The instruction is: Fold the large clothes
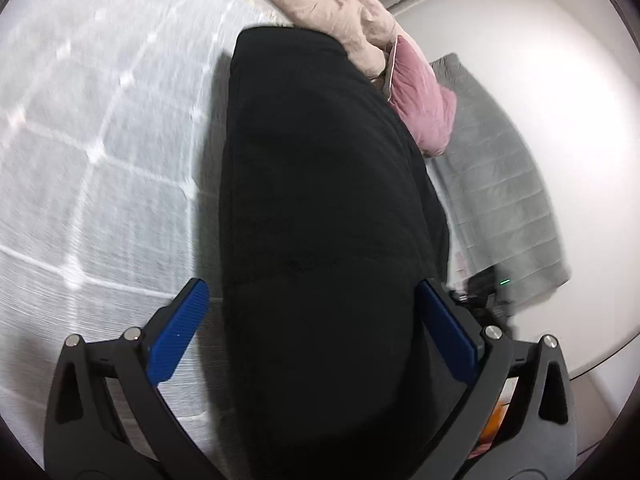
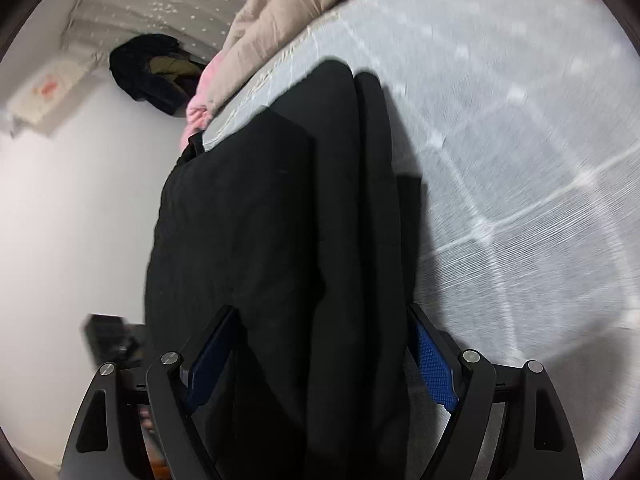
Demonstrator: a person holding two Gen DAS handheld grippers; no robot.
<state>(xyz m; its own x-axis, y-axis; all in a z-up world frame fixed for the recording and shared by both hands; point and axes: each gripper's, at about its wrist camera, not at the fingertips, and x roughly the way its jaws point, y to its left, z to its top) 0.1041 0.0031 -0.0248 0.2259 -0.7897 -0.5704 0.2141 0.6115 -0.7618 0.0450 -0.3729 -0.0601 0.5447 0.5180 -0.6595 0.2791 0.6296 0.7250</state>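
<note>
The black garment point(image 1: 320, 200) is lying in a long folded strip along the bed point(image 1: 100, 140) edge, w/ one end near the pink pillow point(image 1: 424, 100). The left gripper point(image 1: 316, 340) and right gripper point(image 2: 320, 364) are both standing wide around the near end, pads not pressing (right one's jaws opening). Next fold, I'd judge: pinching both near corners evenly, carrying them toward the pillow end w/o dragging the layers askew.

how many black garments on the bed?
1: the black garment lies lengthwise on the white bedspread, between both grippers' jaws. Its layers may hide more; another dark pile sits off the bed.
</note>
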